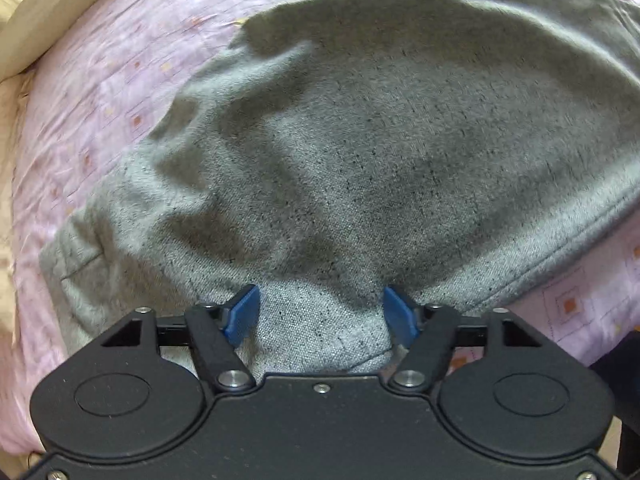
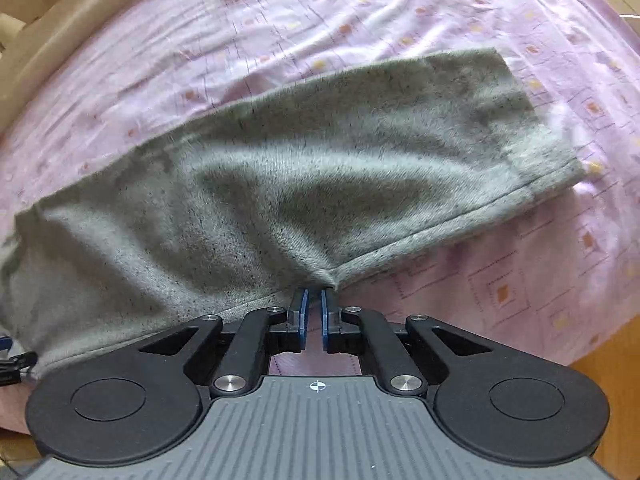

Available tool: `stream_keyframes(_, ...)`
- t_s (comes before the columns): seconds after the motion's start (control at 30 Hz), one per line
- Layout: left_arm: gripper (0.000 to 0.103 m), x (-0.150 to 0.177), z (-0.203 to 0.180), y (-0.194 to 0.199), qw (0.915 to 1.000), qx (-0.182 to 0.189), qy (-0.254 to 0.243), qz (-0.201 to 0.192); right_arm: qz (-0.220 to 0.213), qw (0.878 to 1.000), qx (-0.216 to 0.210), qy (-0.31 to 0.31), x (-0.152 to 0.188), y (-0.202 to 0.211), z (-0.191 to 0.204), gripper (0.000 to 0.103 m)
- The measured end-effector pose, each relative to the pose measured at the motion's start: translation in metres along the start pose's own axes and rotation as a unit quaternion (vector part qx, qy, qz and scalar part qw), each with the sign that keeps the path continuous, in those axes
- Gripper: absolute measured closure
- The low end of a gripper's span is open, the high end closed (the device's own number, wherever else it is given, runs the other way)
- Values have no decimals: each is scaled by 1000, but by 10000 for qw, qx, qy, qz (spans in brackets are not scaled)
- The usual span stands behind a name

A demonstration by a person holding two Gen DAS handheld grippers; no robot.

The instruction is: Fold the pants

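While the right gripper (image 2: 314, 300) pinches the pants (image 2: 280, 184) mid-fold on the bed (image 2: 360, 12), the left gripper (image 1: 320, 316) gapes; next, drape evenly.

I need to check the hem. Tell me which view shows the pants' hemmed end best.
The right wrist view: the pants run out to the stitched hem on the pink sheet. The left wrist view shows only bunched cloth and part of a seamed edge.
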State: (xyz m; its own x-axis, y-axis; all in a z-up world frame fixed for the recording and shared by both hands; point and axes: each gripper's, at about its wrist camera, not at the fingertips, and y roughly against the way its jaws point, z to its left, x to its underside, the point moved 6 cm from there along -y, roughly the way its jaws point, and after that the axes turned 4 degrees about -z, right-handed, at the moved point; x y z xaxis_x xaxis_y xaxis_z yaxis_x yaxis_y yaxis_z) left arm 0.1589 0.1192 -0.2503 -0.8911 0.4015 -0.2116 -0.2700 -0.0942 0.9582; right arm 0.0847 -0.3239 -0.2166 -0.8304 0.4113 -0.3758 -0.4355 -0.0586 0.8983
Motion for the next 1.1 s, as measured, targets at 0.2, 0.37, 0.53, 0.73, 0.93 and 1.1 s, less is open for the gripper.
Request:
stream_keyframes(0.2, 39, -25, -43, 31, 9992, 126, 258, -266, -716, 9955, 269, -554, -54, 31, -79, 84)
stream_keyframes(0.37, 39, -49, -95, 34, 9986, 395, 149, -304, -428, 9949, 445, -800, -79, 10, -133, 71)
stream_keyframes(0.53, 38, -54, -132, 14, 9986, 517, -61, 44, 104, 9986, 260, -447, -76, -11, -133, 68)
stream_keyframes(0.73, 26, -52, -123, 4, 9986, 506, -2, 141, 230, 9983, 291, 453, -79, -18, -114, 97)
stream_keyframes(0.93, 21, -50, -109, -5, 9975, 616, 270, 219, 154, 9956, 631, 674, -95, -21, -127, 97)
stream_keyframes(1.1, 27, -50, -110, -3, 9972, 637, 283, 263, -192, 9987, 206, 432, -99, -3, -122, 89)
